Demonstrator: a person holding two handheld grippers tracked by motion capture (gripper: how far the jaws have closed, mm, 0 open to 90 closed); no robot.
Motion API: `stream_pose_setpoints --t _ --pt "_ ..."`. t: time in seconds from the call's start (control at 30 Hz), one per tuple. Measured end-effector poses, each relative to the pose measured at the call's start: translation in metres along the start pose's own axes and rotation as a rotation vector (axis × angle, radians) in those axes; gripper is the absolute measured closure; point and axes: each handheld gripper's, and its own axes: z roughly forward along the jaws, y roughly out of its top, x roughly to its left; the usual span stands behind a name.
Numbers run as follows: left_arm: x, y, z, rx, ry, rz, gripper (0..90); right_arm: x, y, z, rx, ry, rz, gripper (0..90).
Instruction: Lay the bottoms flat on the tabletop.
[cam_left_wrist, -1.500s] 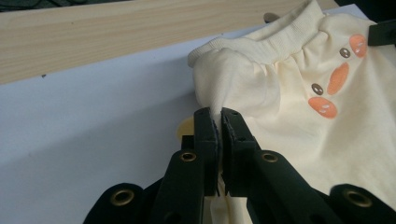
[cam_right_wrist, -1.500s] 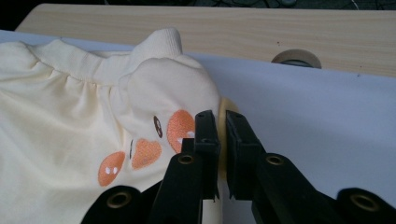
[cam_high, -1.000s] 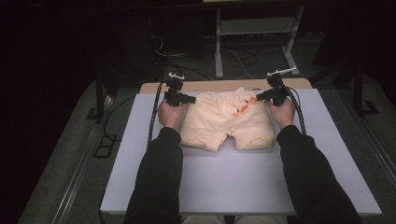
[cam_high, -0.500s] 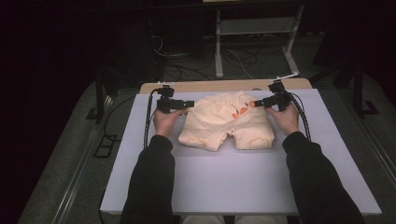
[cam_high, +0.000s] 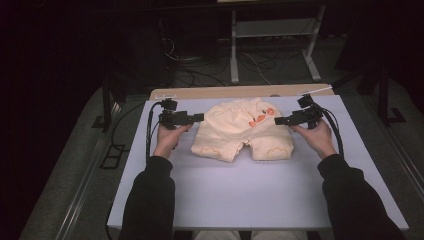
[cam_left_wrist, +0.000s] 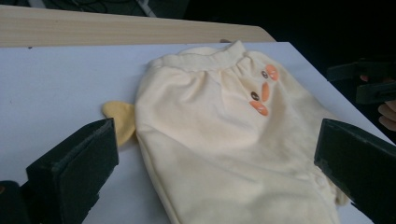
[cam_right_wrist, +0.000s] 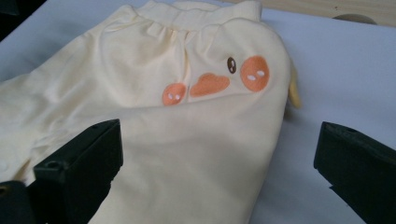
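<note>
Near the far edge of the table (cam_high: 250, 200) lie the cream shorts (cam_high: 242, 132), flat, waistband away from the person. Much bare surface is in front of them. The left gripper (cam_high: 199, 118) and right gripper (cam_high: 278, 120) stand just beside the shorts, one on each side; their jaws have just been opening, now wide, with nothing between them. Both hands hold them level, pointing inward.

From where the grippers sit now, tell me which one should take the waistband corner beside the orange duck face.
Right. The right gripper, jaws just opened and empty, sits beside the duck face on the cream pants; the left gripper is across the garment.
</note>
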Motion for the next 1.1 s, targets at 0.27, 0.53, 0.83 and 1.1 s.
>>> stream_pose_setpoints --t 0.27,0.53,0.83,1.1 --pt "-0.009 -0.010 -0.019 0.011 0.011 0.040 0.0 -0.001 -0.018 -0.022 -0.052 0.050 0.031 0.5" --pt "-0.023 -0.018 -0.032 -0.013 -0.019 0.078 0.0 0.012 -0.032 -0.031 -0.021 0.078 -0.006 0.6" --pt "-0.028 -0.047 -0.038 -0.057 -0.087 0.068 0.0 0.024 -0.059 -0.039 -0.006 0.083 -0.031 1.2" --pt "-0.029 -0.060 -0.045 -0.113 -0.108 0.052 0.5 0.022 -0.082 -0.050 -0.009 0.069 -0.021 1.2"
